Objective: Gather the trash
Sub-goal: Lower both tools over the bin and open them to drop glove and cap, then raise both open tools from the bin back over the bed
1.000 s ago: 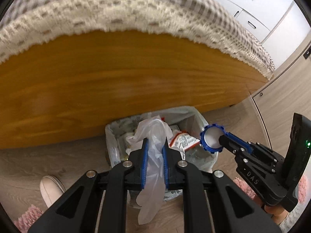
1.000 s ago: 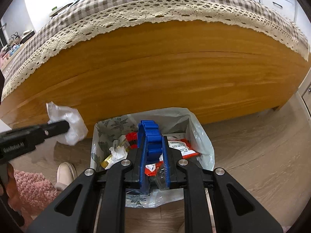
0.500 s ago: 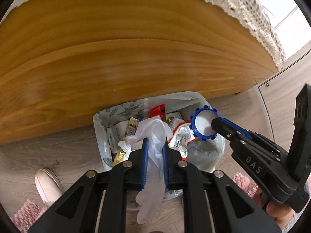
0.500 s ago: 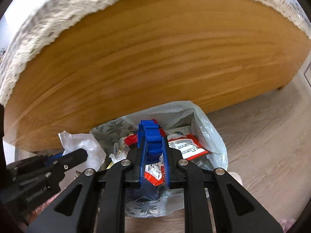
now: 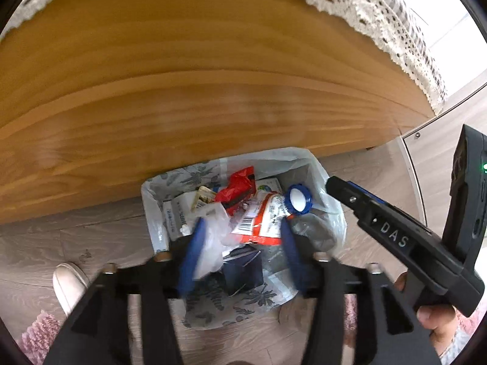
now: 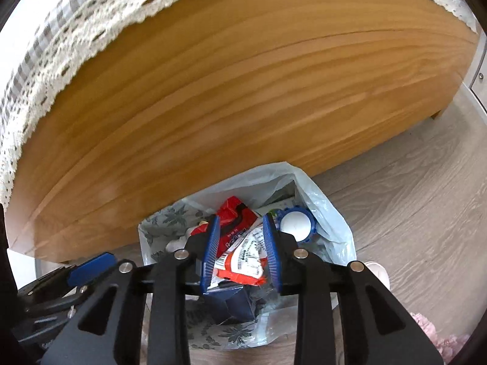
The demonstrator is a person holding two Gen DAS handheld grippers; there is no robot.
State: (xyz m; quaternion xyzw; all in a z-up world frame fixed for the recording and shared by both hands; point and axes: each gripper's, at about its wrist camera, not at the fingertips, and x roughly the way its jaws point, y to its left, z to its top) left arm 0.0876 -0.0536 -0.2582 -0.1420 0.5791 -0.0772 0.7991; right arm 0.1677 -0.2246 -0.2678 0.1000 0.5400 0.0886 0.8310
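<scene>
Trash fills the lined bin (image 5: 152, 213) that stands on the wood-look floor (image 6: 411, 182) against the wooden bed frame (image 5: 213, 91), whose checked cover ends in a lace trim (image 6: 76, 45). Both hand-held grippers point down into the bin. The left hand-held gripper (image 5: 240, 243) has just been opening; its blue pads (image 5: 190, 258) now stand wide apart, and the clear plastic bag (image 5: 213, 243) lies loose against the inner side of the left pad, sagging onto the rubbish below, with no squeeze on it. The right hand-held gripper (image 6: 242, 252) has also just been opening, to a narrower gap, and nothing is pinched between its fingers; the blue ribbed cap with a white top (image 6: 296, 223) sits just outside the right finger, among the wrappers. A red-and-white barcoded packet (image 5: 261, 222), a red wrapper (image 5: 237, 185) and a dark blue carton (image 5: 243, 270) lie in the bin as well. A pale shoe (image 5: 68, 283) rests on the floor left of the bin, beside a pink rug (image 5: 39, 334)
</scene>
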